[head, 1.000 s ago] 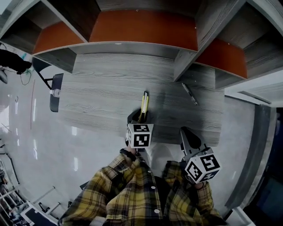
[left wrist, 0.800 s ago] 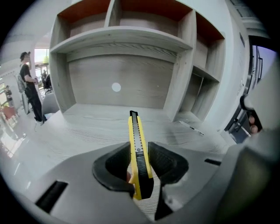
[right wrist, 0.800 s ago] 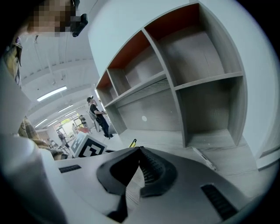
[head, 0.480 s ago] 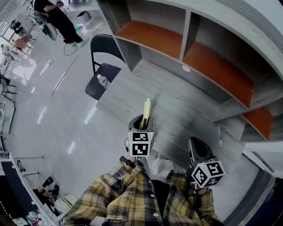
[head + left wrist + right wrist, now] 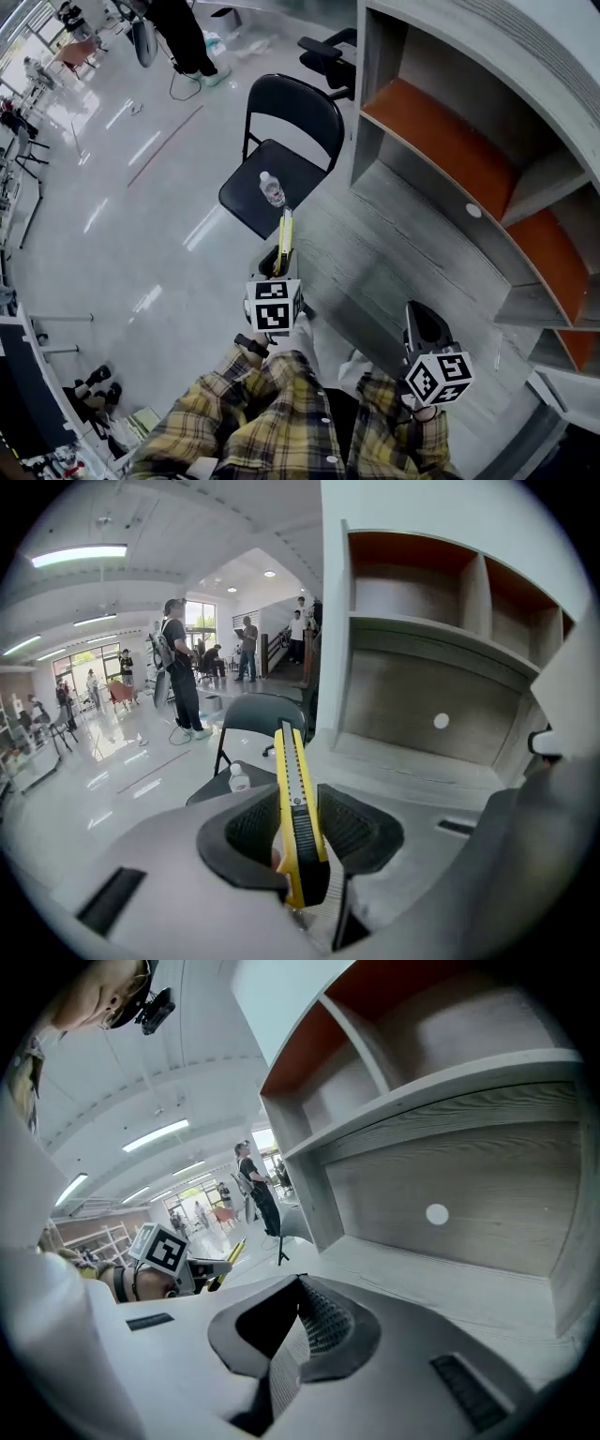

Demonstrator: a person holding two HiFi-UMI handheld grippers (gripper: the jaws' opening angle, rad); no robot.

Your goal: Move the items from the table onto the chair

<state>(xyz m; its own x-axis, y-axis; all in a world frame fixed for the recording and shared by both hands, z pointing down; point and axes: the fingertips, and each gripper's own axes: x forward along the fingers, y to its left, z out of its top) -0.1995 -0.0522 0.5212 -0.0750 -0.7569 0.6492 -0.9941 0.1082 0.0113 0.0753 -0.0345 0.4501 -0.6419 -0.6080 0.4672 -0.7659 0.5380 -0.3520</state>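
I have swung round to my left. A second ago my left gripper [image 5: 281, 258] carried the knife [image 5: 284, 234] over the middle of the table [image 5: 375, 234], and the chair [image 5: 291, 112] was only a sliver at the edge of sight. Now the chair stands full ahead with a bottle [image 5: 272, 190] on its seat, and the knife points at the seat's near edge. My right gripper [image 5: 424, 323] has come nearer the chair too.
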